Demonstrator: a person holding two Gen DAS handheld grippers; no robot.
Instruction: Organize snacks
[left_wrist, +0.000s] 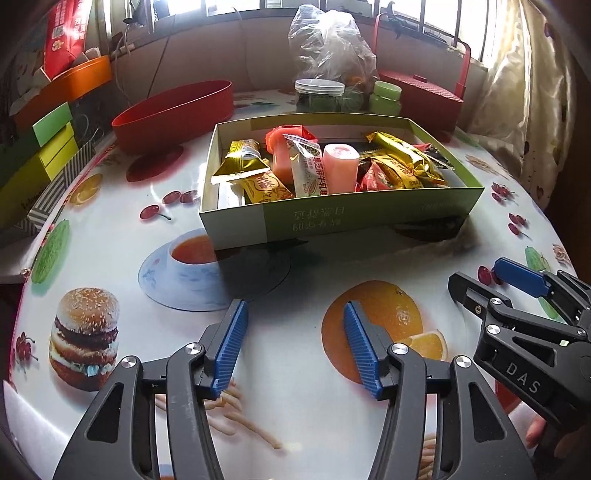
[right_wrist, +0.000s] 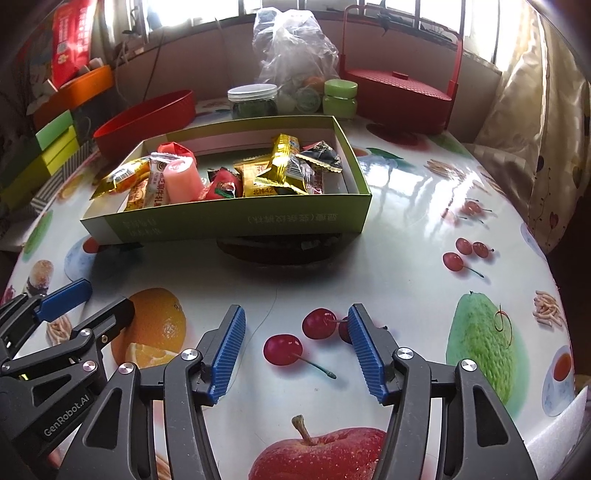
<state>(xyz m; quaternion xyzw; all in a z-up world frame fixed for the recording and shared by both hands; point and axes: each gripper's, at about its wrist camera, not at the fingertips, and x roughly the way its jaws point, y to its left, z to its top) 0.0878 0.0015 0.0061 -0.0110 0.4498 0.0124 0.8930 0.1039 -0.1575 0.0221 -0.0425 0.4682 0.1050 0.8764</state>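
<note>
A green cardboard box (left_wrist: 369, 221) (right_wrist: 229, 225) stands in the middle of the table and holds several wrapped snacks: gold packets (left_wrist: 399, 158) (right_wrist: 280, 166), a pink roll (left_wrist: 340, 166) (right_wrist: 181, 181), a white bar (left_wrist: 306, 170) and red wrappers (right_wrist: 221, 186). My left gripper (left_wrist: 293, 310) is open and empty, low over the table in front of the box. My right gripper (right_wrist: 295, 314) is open and empty, to the right of the left one. Each gripper shows in the other's view: the right one (left_wrist: 480, 280) and the left one (right_wrist: 99, 295).
A red oval bowl (left_wrist: 173, 110) (right_wrist: 144, 122) sits behind the box at left. Two jars (left_wrist: 319, 94) (right_wrist: 340, 98) and a clear plastic bag (left_wrist: 328, 44) stand behind it. A red handled basket (right_wrist: 399, 92) is at back right. Green and yellow boxes (left_wrist: 40, 155) line the left edge.
</note>
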